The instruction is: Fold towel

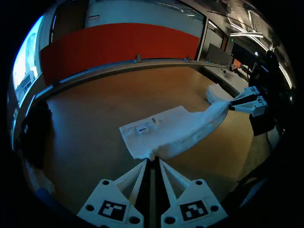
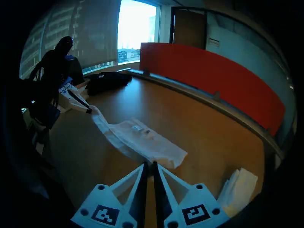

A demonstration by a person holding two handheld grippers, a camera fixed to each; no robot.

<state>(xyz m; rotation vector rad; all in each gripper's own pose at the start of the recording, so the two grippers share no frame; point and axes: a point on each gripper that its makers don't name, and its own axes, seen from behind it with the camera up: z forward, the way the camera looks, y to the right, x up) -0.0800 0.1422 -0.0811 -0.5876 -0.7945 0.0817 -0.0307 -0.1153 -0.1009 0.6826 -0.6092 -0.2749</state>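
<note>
Towel (image 1: pixel 174 129) stretched between low left gripper (image 1: pixel 153 161) and right gripper (image 2: pixel 149 167), both clenched on its ends

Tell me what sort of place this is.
Likely an office or meeting room: a long wooden table with the towel on it, a red partition along its far edge, a big window looking onto city buildings, and strip lights overhead.

An office: long wooden table (image 1: pixel 95 114), red partition (image 1: pixel 114 45), strip lights (image 1: pixel 247 34) (city-view window (image 2: pixel 136 30)).
</note>
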